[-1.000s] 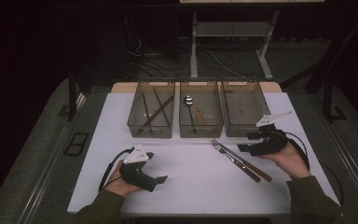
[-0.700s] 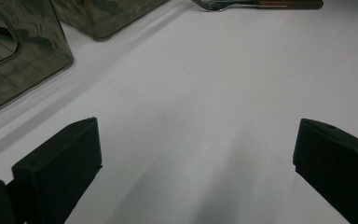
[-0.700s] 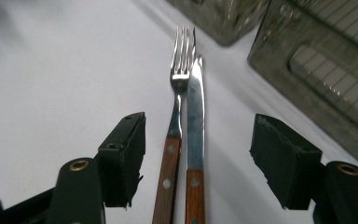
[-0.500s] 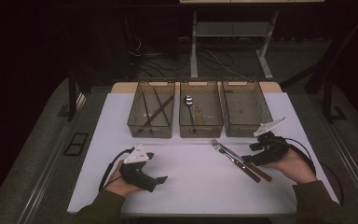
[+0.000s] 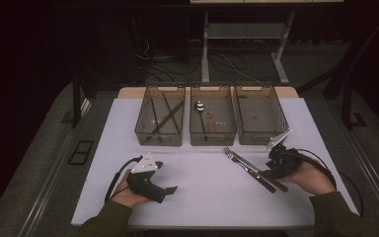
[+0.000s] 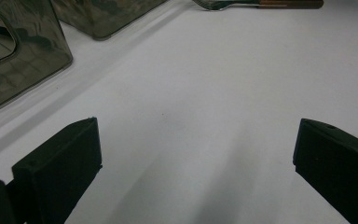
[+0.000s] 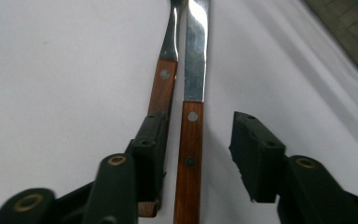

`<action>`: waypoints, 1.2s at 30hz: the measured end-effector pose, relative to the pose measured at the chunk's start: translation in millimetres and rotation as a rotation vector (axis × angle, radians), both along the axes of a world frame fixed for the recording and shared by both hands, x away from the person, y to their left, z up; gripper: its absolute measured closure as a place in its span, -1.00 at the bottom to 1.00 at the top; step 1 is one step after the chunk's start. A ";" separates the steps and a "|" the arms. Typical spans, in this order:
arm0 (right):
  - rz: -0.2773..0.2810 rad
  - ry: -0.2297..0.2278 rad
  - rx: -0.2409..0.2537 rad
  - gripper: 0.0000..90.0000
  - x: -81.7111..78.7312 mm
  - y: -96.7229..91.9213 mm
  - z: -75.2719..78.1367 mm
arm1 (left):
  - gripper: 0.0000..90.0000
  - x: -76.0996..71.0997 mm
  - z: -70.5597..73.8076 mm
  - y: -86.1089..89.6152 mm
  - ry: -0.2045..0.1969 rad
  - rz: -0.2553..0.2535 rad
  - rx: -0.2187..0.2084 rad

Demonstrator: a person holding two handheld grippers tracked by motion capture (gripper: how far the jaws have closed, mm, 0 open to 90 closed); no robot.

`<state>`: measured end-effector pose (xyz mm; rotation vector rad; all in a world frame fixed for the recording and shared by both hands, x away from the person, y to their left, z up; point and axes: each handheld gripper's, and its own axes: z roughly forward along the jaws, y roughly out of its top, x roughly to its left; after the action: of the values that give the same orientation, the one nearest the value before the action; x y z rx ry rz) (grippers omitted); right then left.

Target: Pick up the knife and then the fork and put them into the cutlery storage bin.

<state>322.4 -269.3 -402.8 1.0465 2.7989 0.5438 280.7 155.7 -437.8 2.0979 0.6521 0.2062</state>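
step: right gripper point(image 7: 198, 154) closing on knife point(image 7: 192, 126), jaws just narrowing, pads not yet pressing
knife: between jaws, fork point(image 7: 164, 84) just outside left jaw
next: pinch knife alone, lift
left gripper point(image 6: 191, 177): spread, idle

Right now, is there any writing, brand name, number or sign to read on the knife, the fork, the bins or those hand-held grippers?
None can be read.
Knife and fork: bare wood handles with plain rivets, no stamp on the steel.
Three bins: no label.
Left gripper and right gripper: no legible marking.
White table: blank.
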 end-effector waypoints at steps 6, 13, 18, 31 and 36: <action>0.028 0.062 -0.038 0.41 5.6 5.4 -7.2 | -0.99 0.3 -0.4 -0.2 0.000 -0.001 0.001; 0.038 0.110 -0.103 0.56 12.3 11.8 -17.2 | -0.99 0.7 -0.6 0.1 0.001 -0.003 -0.001; 0.047 0.109 -0.137 0.61 15.1 14.3 -17.9 | -0.99 0.8 -1.1 -0.4 0.003 -0.006 0.002; 0.012 0.113 -0.170 0.73 15.4 19.1 -17.4 | -0.99 0.9 -1.2 -0.6 0.003 -0.006 0.004; 0.009 0.110 -0.138 0.73 14.6 13.7 -16.1 | -0.99 0.6 -0.9 -0.7 0.001 -0.007 0.003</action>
<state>337.0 -255.7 -418.9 1.0673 2.8876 0.2971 281.3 155.0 -438.7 2.1032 0.6459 0.2022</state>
